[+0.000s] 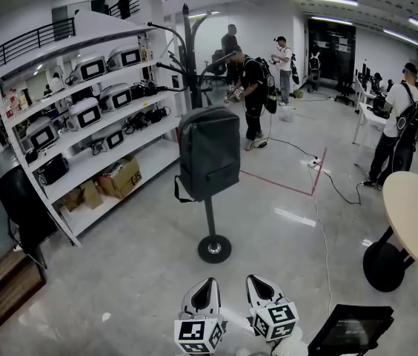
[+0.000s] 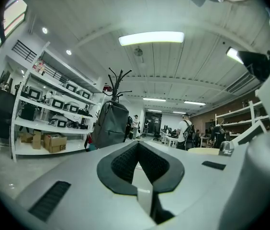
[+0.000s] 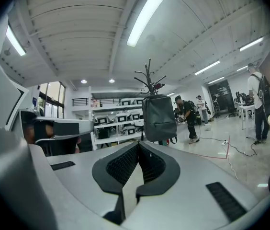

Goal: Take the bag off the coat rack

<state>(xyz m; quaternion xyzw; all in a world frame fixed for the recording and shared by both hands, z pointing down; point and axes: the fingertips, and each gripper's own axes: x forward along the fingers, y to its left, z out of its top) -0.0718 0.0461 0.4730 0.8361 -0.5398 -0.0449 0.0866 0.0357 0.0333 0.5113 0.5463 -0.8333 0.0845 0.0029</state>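
Right tool [image 1: 257,280] points at bag [image 1: 209,153], well apart.

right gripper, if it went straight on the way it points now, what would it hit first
Probably the dark bag hanging on the coat rack: it shows beyond the right gripper's shut tongs in that gripper's view, slightly right of their line, with nothing between. Depth is unclear, so it might pass beside it.

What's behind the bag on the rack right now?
The rack's pole runs behind the bag. It shows above and below the bag, down to the round base. The hook carrying the bag is covered by it.
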